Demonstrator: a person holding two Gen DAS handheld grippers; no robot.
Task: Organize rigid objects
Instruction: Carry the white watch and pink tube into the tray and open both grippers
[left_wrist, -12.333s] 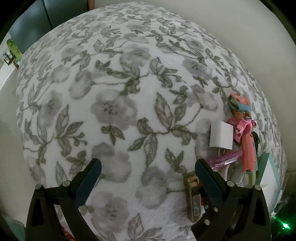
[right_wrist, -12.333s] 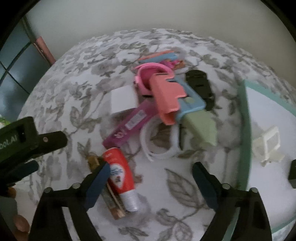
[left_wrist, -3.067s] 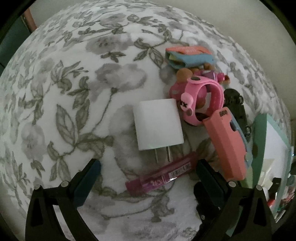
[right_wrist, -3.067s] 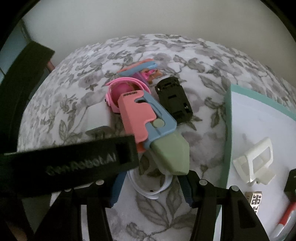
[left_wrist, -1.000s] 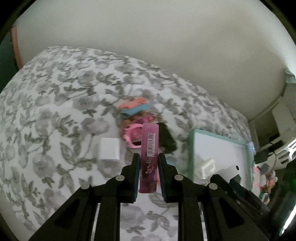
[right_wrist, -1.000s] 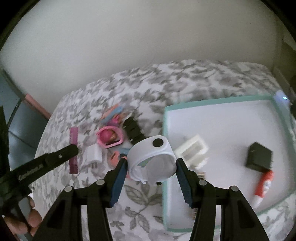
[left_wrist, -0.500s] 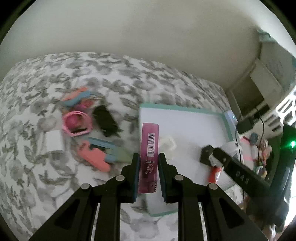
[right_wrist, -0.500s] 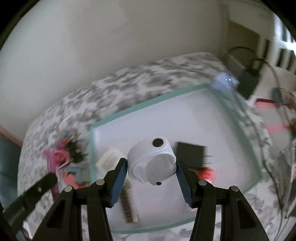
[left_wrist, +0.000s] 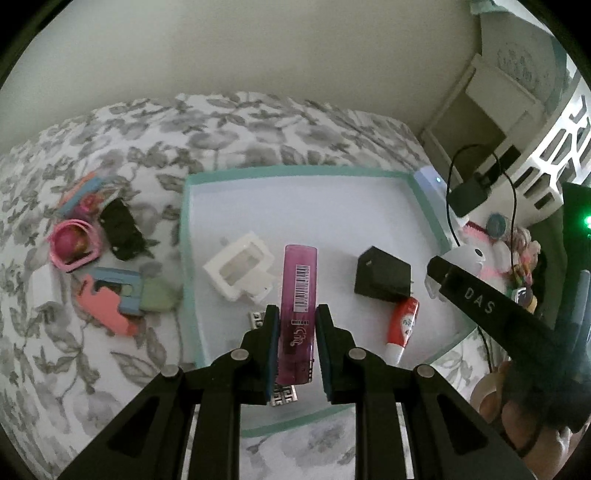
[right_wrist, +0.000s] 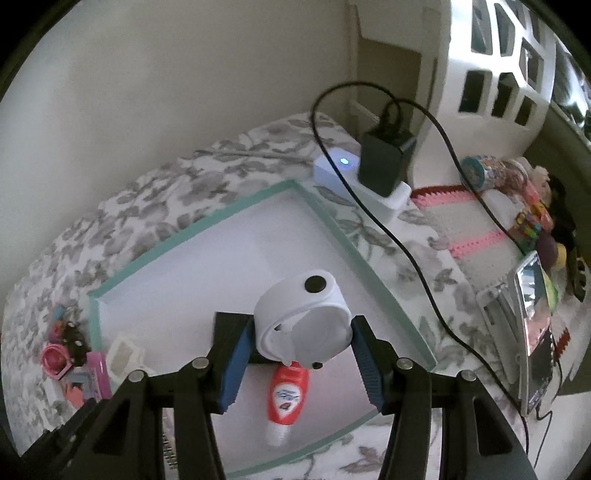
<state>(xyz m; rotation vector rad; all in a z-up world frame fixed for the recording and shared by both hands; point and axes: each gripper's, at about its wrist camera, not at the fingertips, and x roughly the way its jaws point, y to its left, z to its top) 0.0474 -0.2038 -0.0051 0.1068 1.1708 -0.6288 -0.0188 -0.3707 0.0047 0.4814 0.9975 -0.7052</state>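
Note:
My left gripper (left_wrist: 294, 320) is shut on a purple tube (left_wrist: 298, 295) with a barcode, held over the near part of the white tray (left_wrist: 295, 173) with a teal rim. My right gripper (right_wrist: 303, 338) is shut on a white wristband (right_wrist: 301, 321), held over the same tray (right_wrist: 199, 225). In the tray lie a white frame piece (left_wrist: 240, 271), a black adapter (left_wrist: 382, 275), a red tube (left_wrist: 402, 326) and a patterned bar (left_wrist: 282, 395). Left of the tray on the floral cloth lie a pink watch (left_wrist: 74, 245), a black clip (left_wrist: 123, 229) and a pink-blue-green toy (left_wrist: 125, 295).
A white charger cube (left_wrist: 42, 288) lies at the far left on the cloth. Beyond the tray's far right corner sit a white power box (right_wrist: 354, 173) with a black plug and cable (right_wrist: 384, 158). A white lattice basket (right_wrist: 498, 85), a phone (right_wrist: 535, 328) and small toys crowd the right side.
Both grippers swung right from the pile to above the tray, carrying the purple tube and the white wristband. The right one now views the tray's far right corner.

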